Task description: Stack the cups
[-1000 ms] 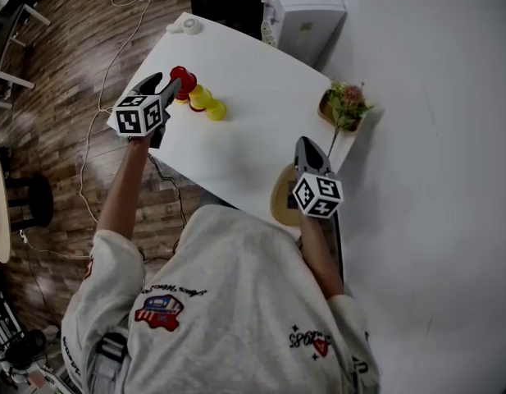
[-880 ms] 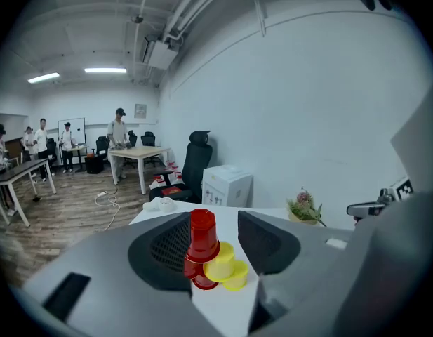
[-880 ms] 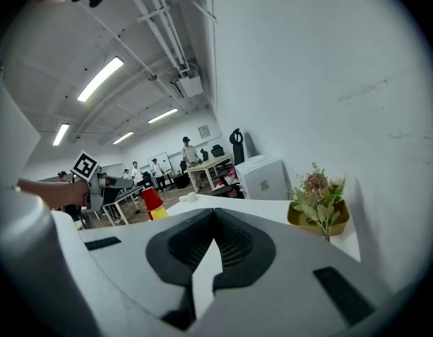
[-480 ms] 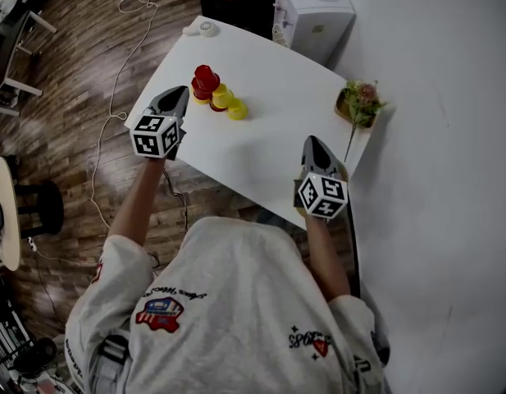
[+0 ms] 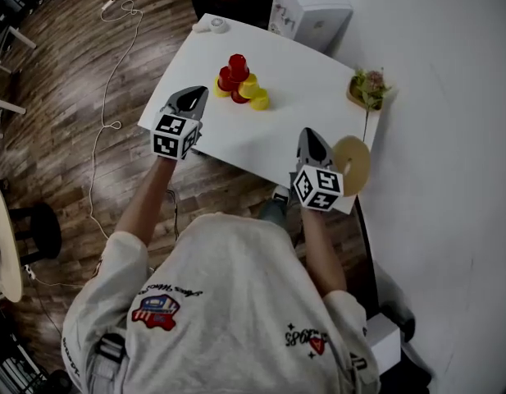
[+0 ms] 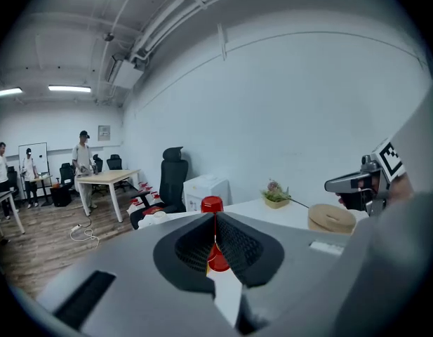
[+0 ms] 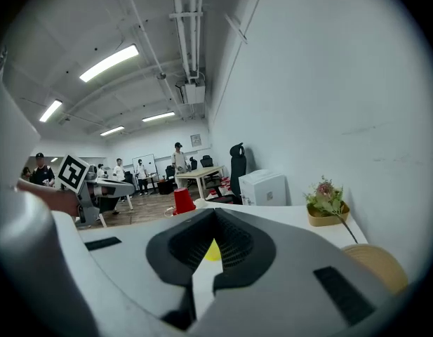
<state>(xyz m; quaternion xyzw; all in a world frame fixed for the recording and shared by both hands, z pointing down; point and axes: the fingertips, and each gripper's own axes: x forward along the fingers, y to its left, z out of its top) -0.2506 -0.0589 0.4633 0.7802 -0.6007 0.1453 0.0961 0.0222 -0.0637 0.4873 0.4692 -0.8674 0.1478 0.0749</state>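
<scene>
Stack looks done: red and yellow cups [image 5: 240, 84] sit piled, red on top, at the counter's [image 5: 277, 125] far side; left gripper [image 5: 191, 98] and right gripper [image 5: 310, 140] hover near the front edge, fingers closed, empty.

The table [image 5: 285, 134] at mid-frame is plain white. Toward its top edge stand red cups [image 5: 234, 74] and yellow cups [image 5: 256, 97]. The left gripper [image 5: 195, 97] and right gripper [image 5: 308, 135] are grey, and their marker cubes [image 5: 175, 135] are white with black squares. At right lie a tan disc [image 5: 352, 164] and a green plant [image 5: 370, 84] with pink blooms (its bowl is tan too). The floor [image 5: 64, 113] at left is brown wood grain. The person's shirt [image 5: 228, 302], at the bottom, is pale grey with a red-and-blue emblem.
</scene>
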